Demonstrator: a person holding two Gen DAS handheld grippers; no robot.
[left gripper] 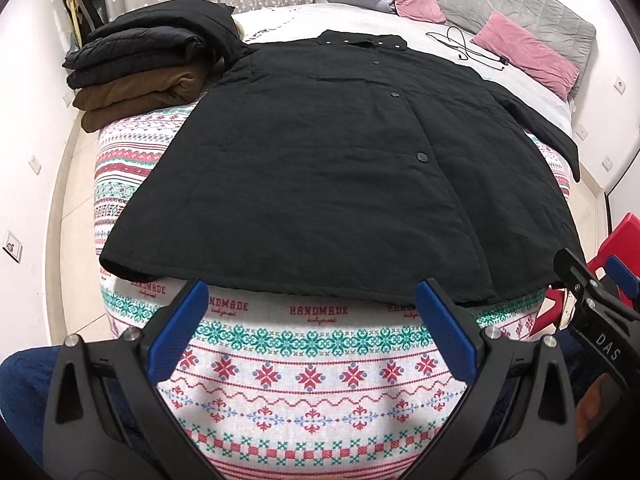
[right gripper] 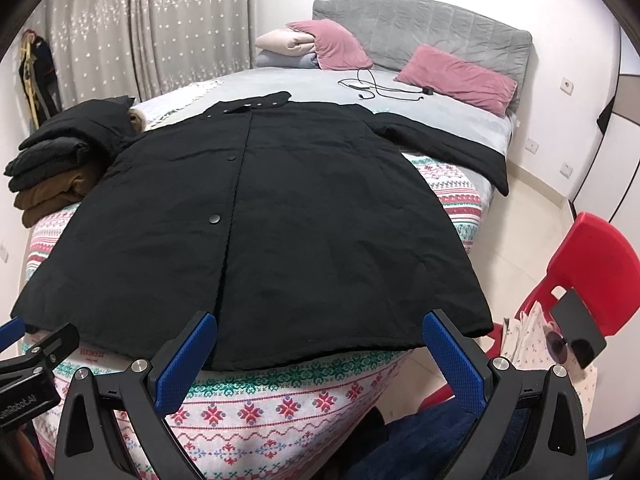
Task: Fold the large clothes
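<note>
while the black coat (left gripper: 328,168) lies spread flat across the bed (left gripper: 304,376), hem at its near edge, both grippers' fingers (left gripper: 444,320) (right gripper: 452,356) are spread empty just short of the hem.

A bedroom with a large bed, pale walls and a tiled floor.

The bed (right gripper: 476,128) fills the middle, its grey padded headboard (right gripper: 440,28) at one o'clock with two pink pillows (right gripper: 456,72) leaning against it. Grey star-printed curtains (right gripper: 152,32) hang closed at eleven o'clock. White walls (right gripper: 568,52) carry small sockets at three o'clock. The beige floor (right gripper: 524,232) runs past the bed's side to a red plastic chair (right gripper: 600,264) at four o'clock. The light is soft and even.
</note>
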